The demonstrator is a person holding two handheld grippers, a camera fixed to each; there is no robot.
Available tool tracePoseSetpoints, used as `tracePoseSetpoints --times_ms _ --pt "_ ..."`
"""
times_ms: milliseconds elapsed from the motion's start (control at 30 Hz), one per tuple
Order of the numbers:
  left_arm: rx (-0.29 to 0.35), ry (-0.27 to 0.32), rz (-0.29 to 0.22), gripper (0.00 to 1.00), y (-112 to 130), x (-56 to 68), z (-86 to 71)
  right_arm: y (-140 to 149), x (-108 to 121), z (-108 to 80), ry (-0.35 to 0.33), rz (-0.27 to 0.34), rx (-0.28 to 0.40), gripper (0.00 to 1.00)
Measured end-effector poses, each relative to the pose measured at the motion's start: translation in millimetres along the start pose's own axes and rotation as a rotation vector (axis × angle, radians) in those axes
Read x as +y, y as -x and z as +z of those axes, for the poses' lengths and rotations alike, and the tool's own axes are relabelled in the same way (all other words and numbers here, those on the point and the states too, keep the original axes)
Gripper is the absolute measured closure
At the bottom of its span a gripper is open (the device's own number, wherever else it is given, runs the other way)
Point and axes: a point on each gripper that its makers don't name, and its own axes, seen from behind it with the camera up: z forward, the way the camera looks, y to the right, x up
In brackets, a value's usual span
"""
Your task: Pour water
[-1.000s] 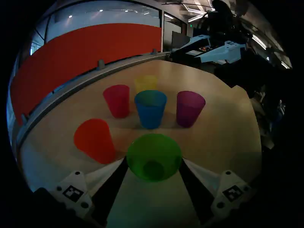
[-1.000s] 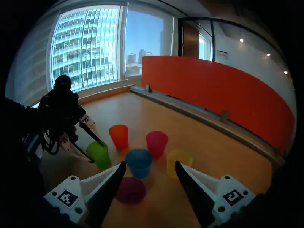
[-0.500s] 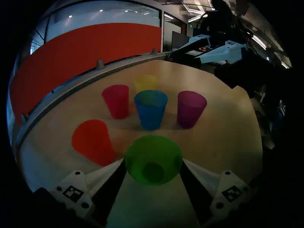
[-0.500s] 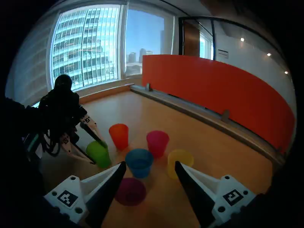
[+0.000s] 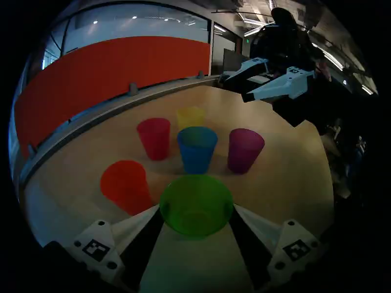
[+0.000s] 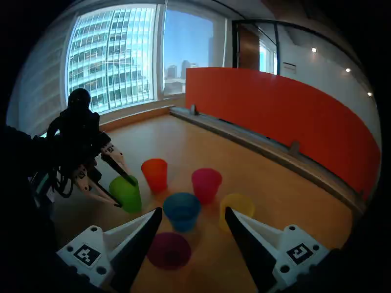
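Note:
My left gripper [image 5: 196, 207] is shut on a translucent green cup [image 5: 196, 205], with a finger pressed to each side. From the right gripper view, that green cup [image 6: 125, 193] sits between the left gripper's [image 6: 124, 195] fingers at the left of the table. Ahead of it stand an orange cup [image 5: 124, 185], a pink cup [image 5: 154, 137], a yellow cup [image 5: 190, 117], a blue cup [image 5: 197, 149] and a purple cup [image 5: 244, 149]. My right gripper [image 6: 192, 211] is open above the purple cup [image 6: 169, 250] and the blue cup [image 6: 181, 211]. From across the table the right gripper [image 5: 234, 88] hangs in the air.
All cups rest on a wooden table [image 6: 273, 195]. An orange partition [image 6: 283, 112] with a grey rail runs along its far edge. Large windows [image 6: 112, 58] stand behind the left gripper. A person's dark sleeve [image 6: 24, 161] is at the left.
The green cup has risen slightly in my left gripper. My right gripper has lifted a little, so the cups sit lower in its view.

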Motion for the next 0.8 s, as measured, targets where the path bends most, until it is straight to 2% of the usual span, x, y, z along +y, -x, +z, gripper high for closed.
tracePoseSetpoints --times_ms 267,500,800 --pt "0.06 -0.031 0.015 0.13 -17.7 -5.6 -14.6 5.5 -2.6 10.8 -0.009 -0.01 -0.024 0.0" --pt "0.139 -0.068 0.026 0.13 -41.0 -12.1 -29.2 12.5 -5.1 20.9 -0.02 -0.015 -0.051 0.0" --pt "0.224 -0.087 -0.002 0.13 -61.8 -17.9 -45.6 27.5 -7.8 36.3 -0.033 -0.026 -0.102 0.0"
